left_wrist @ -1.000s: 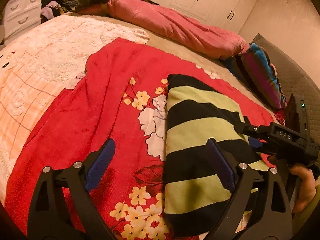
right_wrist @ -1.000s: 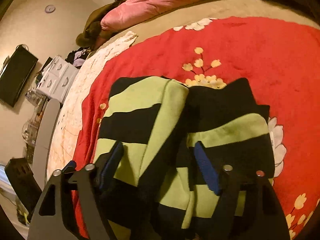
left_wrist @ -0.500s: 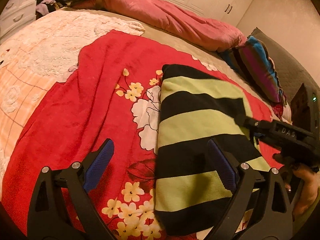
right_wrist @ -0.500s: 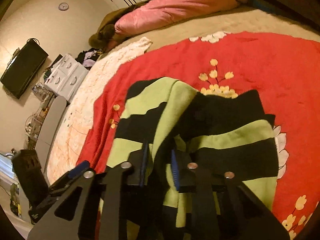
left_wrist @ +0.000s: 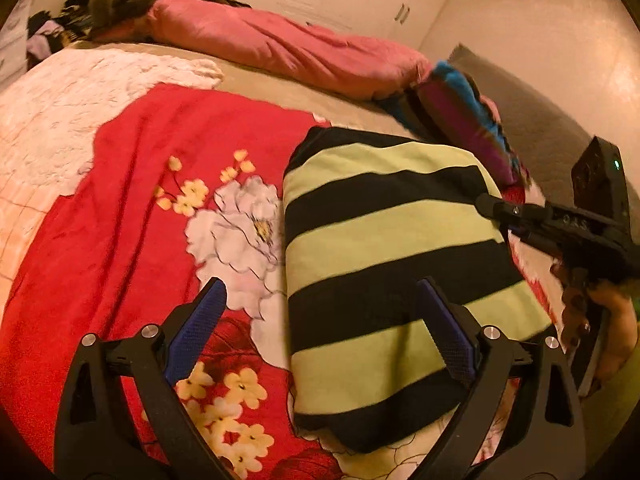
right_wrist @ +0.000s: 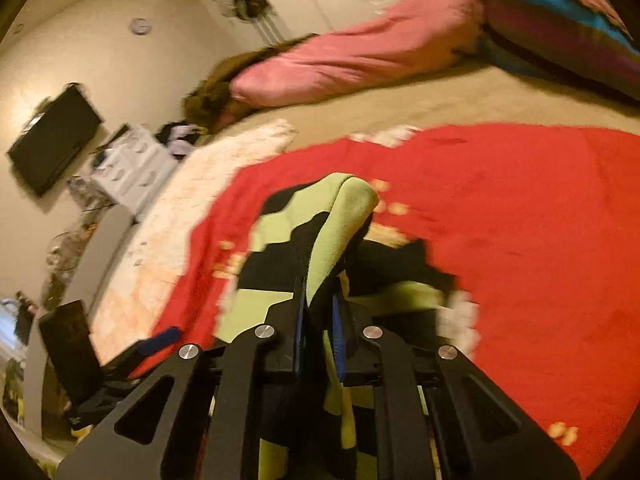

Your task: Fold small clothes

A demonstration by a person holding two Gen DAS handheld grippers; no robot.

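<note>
A folded garment with black and lime-green stripes (left_wrist: 384, 256) lies on a red floral blanket (left_wrist: 132, 208) on the bed. My left gripper (left_wrist: 320, 316) is open and empty, hovering over the garment's near left edge. My right gripper (right_wrist: 320, 320) is shut on an edge of the striped garment (right_wrist: 340, 224) and lifts it, so a fold stands up between the pads. In the left wrist view the right gripper (left_wrist: 492, 206) reaches in from the right over the garment's right edge.
A pink duvet (left_wrist: 280, 48) lies along the far side of the bed. A striped blue and purple pillow (left_wrist: 460, 120) sits at the far right. A cream quilt (left_wrist: 60, 100) covers the left. A wall TV (right_wrist: 52, 140) and white drawers (right_wrist: 132, 164) stand beyond the bed.
My right gripper closed on the garment's edge and has pulled it up. My left gripper stayed open and drifted slightly nearer the garment.
</note>
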